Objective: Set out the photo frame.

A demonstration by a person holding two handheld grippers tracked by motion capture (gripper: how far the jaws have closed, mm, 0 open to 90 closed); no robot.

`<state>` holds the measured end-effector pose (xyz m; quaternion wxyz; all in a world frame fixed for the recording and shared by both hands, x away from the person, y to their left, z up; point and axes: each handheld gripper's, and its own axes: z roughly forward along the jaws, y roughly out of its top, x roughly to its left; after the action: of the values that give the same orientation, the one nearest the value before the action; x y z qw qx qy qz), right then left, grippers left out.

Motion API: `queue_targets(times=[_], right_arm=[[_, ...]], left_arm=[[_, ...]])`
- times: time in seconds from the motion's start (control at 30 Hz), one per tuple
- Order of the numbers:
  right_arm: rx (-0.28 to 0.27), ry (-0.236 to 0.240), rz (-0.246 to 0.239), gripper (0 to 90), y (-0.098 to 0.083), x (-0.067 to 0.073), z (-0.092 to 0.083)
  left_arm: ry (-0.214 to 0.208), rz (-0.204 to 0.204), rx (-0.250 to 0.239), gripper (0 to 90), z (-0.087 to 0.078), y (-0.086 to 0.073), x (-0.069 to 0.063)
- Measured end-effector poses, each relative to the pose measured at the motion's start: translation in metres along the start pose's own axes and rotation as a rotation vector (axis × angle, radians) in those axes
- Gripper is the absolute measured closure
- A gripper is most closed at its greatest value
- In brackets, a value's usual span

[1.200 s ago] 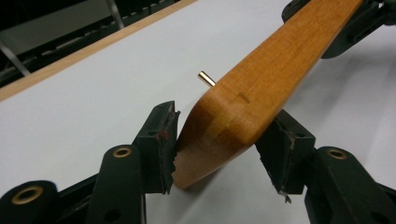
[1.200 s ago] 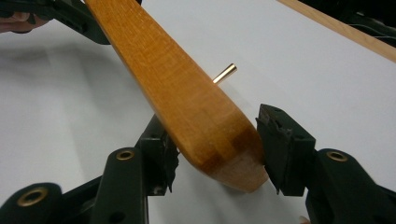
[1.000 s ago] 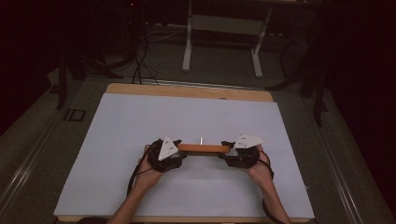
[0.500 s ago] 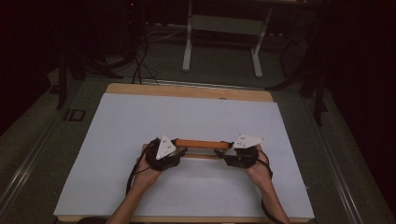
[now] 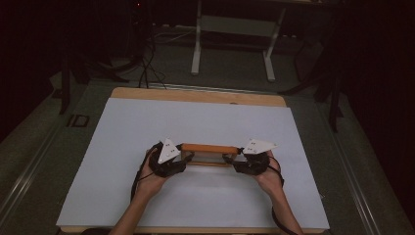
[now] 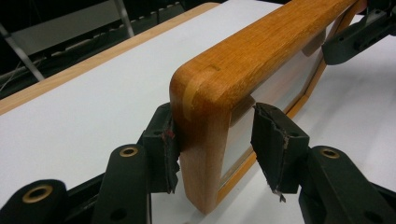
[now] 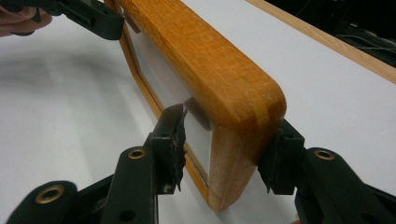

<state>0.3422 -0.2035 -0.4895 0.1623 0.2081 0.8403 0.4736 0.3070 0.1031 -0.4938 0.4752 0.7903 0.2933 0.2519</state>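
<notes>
Wooden frame (image 6: 261, 56), rounded orange corners, upright, clasped endwise by left gripper (image 6: 215, 135) and right gripper (image 7: 224, 144).

One marking can be read: the letters "ID" (image 5: 78, 120), dark on the grey floor just left of the counter (image 5: 147, 127), in the left middle of the high view. Nothing else carries legible text.

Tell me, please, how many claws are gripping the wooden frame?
2: the left claw grips the wooden frame at its left end, the right claw at its right end.
</notes>
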Motion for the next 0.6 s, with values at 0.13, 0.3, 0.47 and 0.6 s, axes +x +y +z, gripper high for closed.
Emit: queue_targets(times=[0.13, 0.3, 0.47, 0.6], right_arm=[[-0.005, 0.008, 0.015, 55.3, 0.002, 0.000, 0.001], [-0.005, 0.016, 0.031, 55.2, 0.005, -0.001, 0.005], [-0.001, 0.019, 0.039, 55.1, 0.007, -0.001, 0.007], [-0.008, 0.028, 0.059, 55.2, 0.008, -0.002, 0.009]], left_arm=[[-0.006, -0.017, 0.001, 52.4, -0.002, 0.000, 0.004], [-0.015, -0.047, 0.007, 52.2, -0.002, -0.001, 0.009], [-0.018, -0.072, 0.011, 51.9, -0.002, -0.002, 0.012], [-0.029, -0.101, 0.015, 51.6, -0.002, -0.002, 0.016]])
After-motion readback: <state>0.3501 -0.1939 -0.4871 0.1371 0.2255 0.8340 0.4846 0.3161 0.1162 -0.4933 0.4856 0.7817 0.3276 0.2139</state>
